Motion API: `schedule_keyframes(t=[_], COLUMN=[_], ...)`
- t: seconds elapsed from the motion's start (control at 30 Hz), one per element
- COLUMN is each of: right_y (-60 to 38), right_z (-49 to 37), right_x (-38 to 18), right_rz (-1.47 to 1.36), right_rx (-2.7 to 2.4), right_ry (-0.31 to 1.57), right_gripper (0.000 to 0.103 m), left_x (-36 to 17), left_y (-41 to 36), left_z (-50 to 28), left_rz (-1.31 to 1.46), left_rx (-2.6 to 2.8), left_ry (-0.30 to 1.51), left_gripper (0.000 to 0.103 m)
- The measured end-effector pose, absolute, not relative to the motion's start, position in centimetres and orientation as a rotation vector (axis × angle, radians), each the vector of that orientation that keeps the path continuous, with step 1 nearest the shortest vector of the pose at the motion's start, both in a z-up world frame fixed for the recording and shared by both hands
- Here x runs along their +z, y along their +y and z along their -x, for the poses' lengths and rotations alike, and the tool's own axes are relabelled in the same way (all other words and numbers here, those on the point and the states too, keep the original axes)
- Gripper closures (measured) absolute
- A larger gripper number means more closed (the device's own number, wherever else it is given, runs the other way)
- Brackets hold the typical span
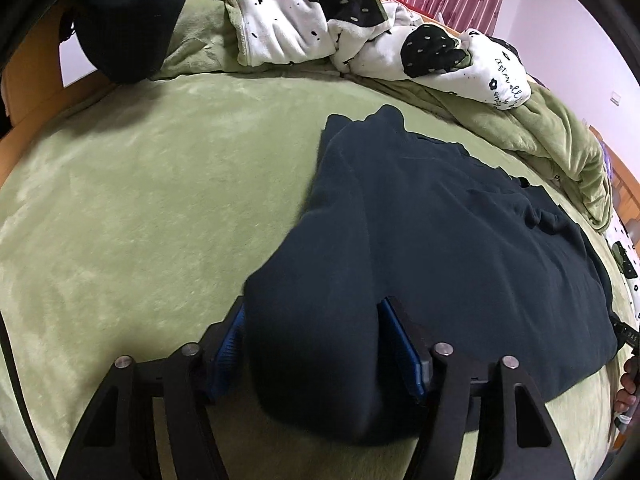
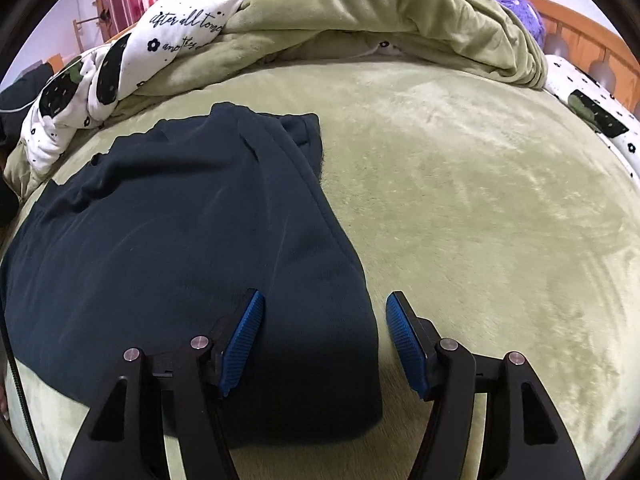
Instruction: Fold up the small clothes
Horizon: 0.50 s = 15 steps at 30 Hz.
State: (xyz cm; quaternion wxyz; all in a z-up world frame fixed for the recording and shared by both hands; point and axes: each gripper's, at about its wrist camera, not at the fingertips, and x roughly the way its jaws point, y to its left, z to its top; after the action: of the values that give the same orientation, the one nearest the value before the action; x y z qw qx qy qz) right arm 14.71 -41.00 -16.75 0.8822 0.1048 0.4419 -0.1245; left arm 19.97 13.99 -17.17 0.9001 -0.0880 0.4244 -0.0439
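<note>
A dark navy garment (image 1: 440,220) lies partly folded on the green plush bed cover (image 1: 140,200). A thick fold of its near end bulges up between the blue pads (image 1: 400,344) of my left gripper (image 1: 312,308), filling the gap and touching both, so the gripper is shut on it. In the right wrist view the same garment (image 2: 180,220) spreads to the left. My right gripper (image 2: 325,300) hovers open over its near right corner, one pad (image 2: 244,340) above the cloth and the other above the bare cover (image 2: 480,200), gripping nothing.
A rumpled white quilt with black patches (image 1: 300,20) and a bunched green blanket (image 2: 400,12) lie along the far side. A black rounded mass (image 1: 128,20) sits far left. A hand (image 1: 630,384) shows at the right edge. A wooden headboard (image 2: 592,48) and purple plush (image 2: 516,8) stand beyond.
</note>
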Motion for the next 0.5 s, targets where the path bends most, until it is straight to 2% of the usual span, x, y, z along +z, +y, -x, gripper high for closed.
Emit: schedule_keyframes(t=[0.07, 0.13, 0.17, 0.2, 0.23, 0.3, 0.5], right_y=[-41.1, -40.9, -40.6, -40.3, -40.0, -39.3, -38.9], right_z=[-14.8, -14.6, -14.5, -14.4, -14.3, -14.0, -12.1], right_x=[-17.1, -17.1, -17.0, -16.8, -16.7, -16.3, -14.1], right_rz=[-0.23, -0.225, -0.226, -0.219, -0.209, -0.188, -0.181], right_rx=[-0.25, -0.223, -0.191, -0.178, -0.183, -0.203, -0.21], right_ry=[0.92, 0.915, 0.915, 0.914, 0.911, 0.902, 0.879], right_gripper=[0.042, 0.055, 0.069, 0.078, 0.079, 0.087, 0.091], left_x=[-17.3, -17.2, -17.0, -16.8, -16.6, -15.9, -14.3], left_y=[13.5, 13.0, 12.7, 12.6, 12.6, 13.0, 13.3], left_z=[-20.0, -19.7, -19.5, -19.3, -19.2, -18.5, -15.9], left_rz=[0.174, 0.151, 0.136, 0.128, 0.128, 0.143, 0.134], left_rx=[-0.101, -0.12, -0.121, -0.121, -0.119, -0.126, -0.142], left_ry=[0.877, 0.866, 0.858, 0.853, 0.849, 0.834, 0.833], left_gripper=[0.057, 0.067, 0.076, 0.081, 0.084, 0.088, 0.089])
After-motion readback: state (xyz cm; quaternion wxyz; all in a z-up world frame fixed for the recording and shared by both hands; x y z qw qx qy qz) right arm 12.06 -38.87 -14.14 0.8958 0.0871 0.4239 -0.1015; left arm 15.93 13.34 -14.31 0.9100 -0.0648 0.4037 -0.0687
